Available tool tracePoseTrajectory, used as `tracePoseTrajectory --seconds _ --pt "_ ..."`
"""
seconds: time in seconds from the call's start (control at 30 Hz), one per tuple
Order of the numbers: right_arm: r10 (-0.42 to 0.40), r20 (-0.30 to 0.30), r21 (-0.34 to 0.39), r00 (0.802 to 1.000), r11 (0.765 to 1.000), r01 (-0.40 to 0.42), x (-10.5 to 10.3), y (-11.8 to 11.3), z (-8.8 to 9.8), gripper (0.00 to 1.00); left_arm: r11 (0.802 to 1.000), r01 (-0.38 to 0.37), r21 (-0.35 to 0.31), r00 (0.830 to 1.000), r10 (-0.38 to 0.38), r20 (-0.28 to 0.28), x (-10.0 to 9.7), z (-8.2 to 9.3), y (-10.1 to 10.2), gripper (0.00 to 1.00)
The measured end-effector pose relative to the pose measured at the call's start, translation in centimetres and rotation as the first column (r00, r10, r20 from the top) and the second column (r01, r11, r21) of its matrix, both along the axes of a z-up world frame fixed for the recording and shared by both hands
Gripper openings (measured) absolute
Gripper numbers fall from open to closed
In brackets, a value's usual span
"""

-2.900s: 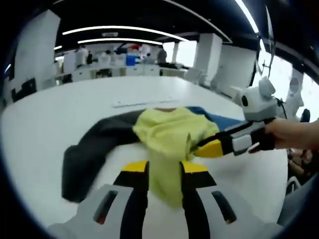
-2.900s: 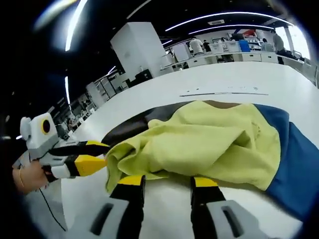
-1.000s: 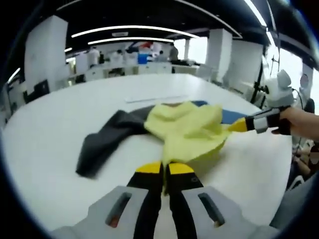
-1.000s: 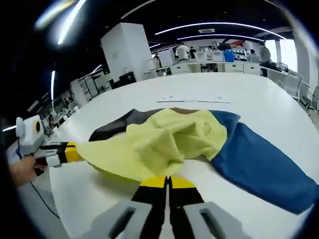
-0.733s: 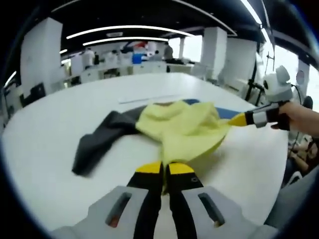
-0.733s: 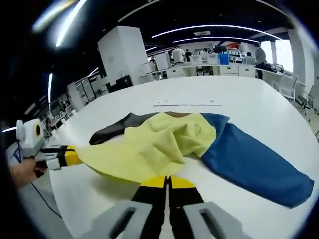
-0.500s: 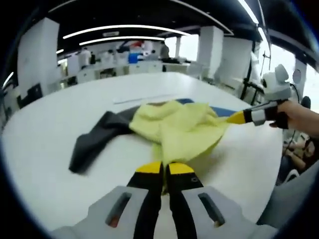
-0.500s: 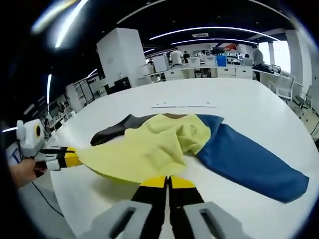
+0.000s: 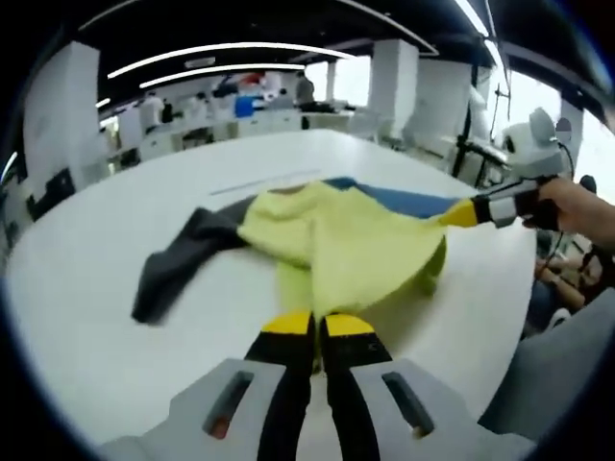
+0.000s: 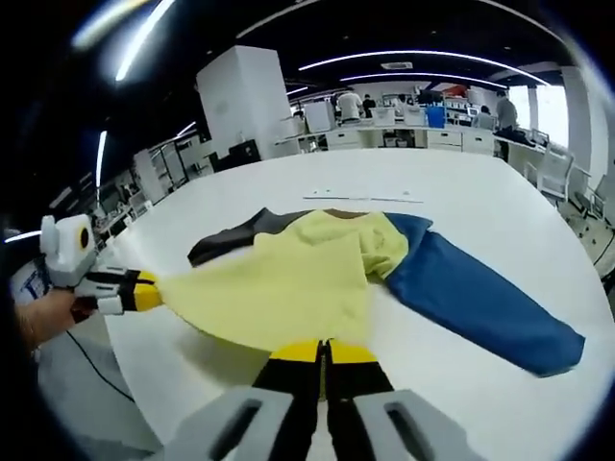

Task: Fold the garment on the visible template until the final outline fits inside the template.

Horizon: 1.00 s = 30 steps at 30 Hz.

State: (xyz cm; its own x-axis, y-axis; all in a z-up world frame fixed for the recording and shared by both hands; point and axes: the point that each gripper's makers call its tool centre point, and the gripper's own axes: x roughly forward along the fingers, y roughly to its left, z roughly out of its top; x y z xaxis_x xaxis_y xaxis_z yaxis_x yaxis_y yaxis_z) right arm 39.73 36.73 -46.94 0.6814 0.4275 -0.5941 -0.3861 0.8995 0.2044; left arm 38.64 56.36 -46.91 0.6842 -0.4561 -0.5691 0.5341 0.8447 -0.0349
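**Both grippers pinch the yellow hem**

The left gripper (image 9: 317, 325) has its jaws clamped together on the garment's (image 9: 336, 245) yellow hem; the right gripper (image 10: 322, 351) is likewise clamped on that hem. The garment lies on the white table (image 10: 480, 187), yellow body stretched between them, blue sleeve (image 10: 476, 303) and dark sleeve (image 9: 173, 269) spread to either side.

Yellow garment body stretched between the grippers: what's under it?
White table shows around the yellow fabric, with the blue sleeve and dark sleeve emerging. Anything beneath is covered.
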Motion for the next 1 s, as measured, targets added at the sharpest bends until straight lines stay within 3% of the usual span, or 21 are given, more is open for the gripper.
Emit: tracePoseTrajectory --seconds 0.27,0.6,0.8,1.0 --pt "0.018 -0.049 0.006 0.999 1.000 -0.017 -1.0 0.6 -2.0 0.00 0.999 -0.009 0.040 0.999 0.010 -0.042 -0.7 -2.1 0.8 0.00" --pt "0.038 -0.056 0.018 0.998 0.999 -0.037 -0.6 1.1 -2.4 0.00 0.999 -0.029 0.045 0.995 0.033 -0.098 -1.1 -3.9 1.2 0.00" --pt "0.089 -0.014 0.069 0.996 0.994 -0.088 0.4 3.3 -1.4 0.00 0.998 -0.036 0.045 0.993 0.040 -0.110 -1.2 -4.2 1.3 0.00" --pt "0.146 -0.020 0.076 0.989 0.987 -0.144 0.8 5.6 -1.8 0.00 0.998 -0.038 0.050 0.992 0.043 -0.114 -1.1 -4.5 1.5 0.01"
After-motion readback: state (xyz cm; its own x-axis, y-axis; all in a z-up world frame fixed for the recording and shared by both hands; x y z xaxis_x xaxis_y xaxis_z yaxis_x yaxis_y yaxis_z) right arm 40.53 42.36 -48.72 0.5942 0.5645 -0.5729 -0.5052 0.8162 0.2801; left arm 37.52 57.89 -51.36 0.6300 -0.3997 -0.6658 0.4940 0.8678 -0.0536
